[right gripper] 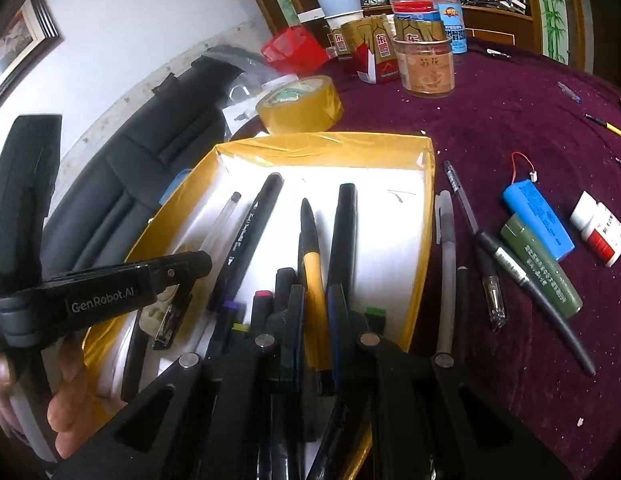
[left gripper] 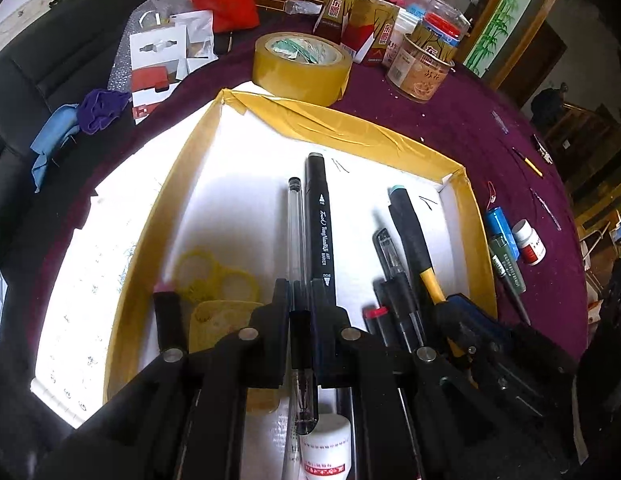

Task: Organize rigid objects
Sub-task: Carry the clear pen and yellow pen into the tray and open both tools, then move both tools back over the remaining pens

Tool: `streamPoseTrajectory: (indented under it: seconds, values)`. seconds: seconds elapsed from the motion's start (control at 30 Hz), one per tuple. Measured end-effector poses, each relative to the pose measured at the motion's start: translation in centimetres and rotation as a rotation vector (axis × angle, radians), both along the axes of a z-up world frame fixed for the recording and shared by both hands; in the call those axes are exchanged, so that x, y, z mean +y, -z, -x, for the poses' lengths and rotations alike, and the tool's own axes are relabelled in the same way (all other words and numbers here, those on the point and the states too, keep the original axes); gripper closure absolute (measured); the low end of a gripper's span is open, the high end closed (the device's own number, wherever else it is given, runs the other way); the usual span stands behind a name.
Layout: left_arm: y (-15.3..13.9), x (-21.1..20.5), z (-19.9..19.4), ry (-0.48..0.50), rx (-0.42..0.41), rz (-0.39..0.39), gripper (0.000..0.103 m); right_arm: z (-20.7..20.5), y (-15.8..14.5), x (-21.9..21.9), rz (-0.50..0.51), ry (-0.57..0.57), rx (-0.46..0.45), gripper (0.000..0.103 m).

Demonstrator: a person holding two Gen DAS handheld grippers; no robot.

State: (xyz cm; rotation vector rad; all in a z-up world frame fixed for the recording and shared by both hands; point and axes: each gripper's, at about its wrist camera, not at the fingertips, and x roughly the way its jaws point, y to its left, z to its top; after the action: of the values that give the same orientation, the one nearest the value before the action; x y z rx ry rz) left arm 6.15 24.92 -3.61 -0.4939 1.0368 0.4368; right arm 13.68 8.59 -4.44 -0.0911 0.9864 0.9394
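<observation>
Tray: shallow box, white floor, rim taped yellow, sits on the purple-clothed bench. Already inside, lying roughly parallel: a black art marker, a clear-barrelled pen just beside it, a second black marker with a pale cap, a yellow-and-black pen, plus several coloured-cap markers bunched at the near end. Yellow rubber bands also lie on the tray floor.

Left tongs: jaws drawn nearly together, clamped on a clear pen; its barrel runs between the fingers and its tip shows below them, over the tray's near half. A white bottle sits directly beneath the tongs.

Right tongs: jaws nearly shut, over the tray's near-right corner. Dark pen bodies crowd between and under the fingers; cannot tell whether one is actually gripped.

Outside the tray, on the cloth to its right: a grey pen, a black-and-clear pen, a long dark pen, a green tube, a blue battery pack with red lead, a small red-and-white bottle, and a yellow pencil further off. Tape roll and jars stand behind the tray.

Judgement: sorting well underway, perhaps half done; the loose pens to the right remain to be collected.
</observation>
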Motion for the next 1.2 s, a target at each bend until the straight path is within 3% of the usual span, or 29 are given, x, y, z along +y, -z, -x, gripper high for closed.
streamPoseTrajectory:
  seconds: [0.1, 0.27, 0.37, 0.5, 0.63, 0.73, 0.87, 1.07, 1.2]
  values:
    - [0.3, 0.1, -0.4, 0.004, 0.028, -0.023, 0.096, 0.2, 0.1, 0.4, 0.024, -0.012, -0.012, 0.093]
    - [0.8, 0.1, -0.4, -0.003, 0.041, 0.016, 0.095, 0.4, 0.0, 0.4, 0.023, -0.035, -0.018, 0.087]
    - [0.0, 0.0, 0.6, -0.024, -0.004, 0.032, 0.092, 1.1, -0.9, -1.0, -0.044, -0.047, -0.034, 0.070]
    - [-2.7, -2.2, 3.3, -0.057, -0.101, -0.011, 0.073, 2.6, -2.4, -4.6, -0.152, -0.059, -0.062, 0.066]
    - [-4.6, -6.0, 5.7, -0.048, -0.225, -0.003, 0.052, 3.8, -2.9, -9.5, -0.250, -0.067, -0.052, 0.066]
    - [-4.9, -9.3, 6.8, -0.011, -0.288, 0.024, 0.050, 4.2, -2.6, -13.2, -0.294, -0.061, -0.031, 0.066]
    - [-3.6, -13.3, 6.1, 0.073, -0.266, 0.089, 0.050, 3.9, -1.9, -17.0, -0.273, -0.029, -0.031, 0.066]
    - [-3.4, -16.7, 4.8, 0.127, -0.233, 0.084, 0.050, 1.1, -1.4, -21.1, -0.243, 0.070, 0.003, 0.066]
    - [-3.6, -17.3, 4.6, 0.138, -0.232, 0.080, 0.050, -1.1, -0.7, -21.3, -0.146, 0.133, 0.024, 0.066]
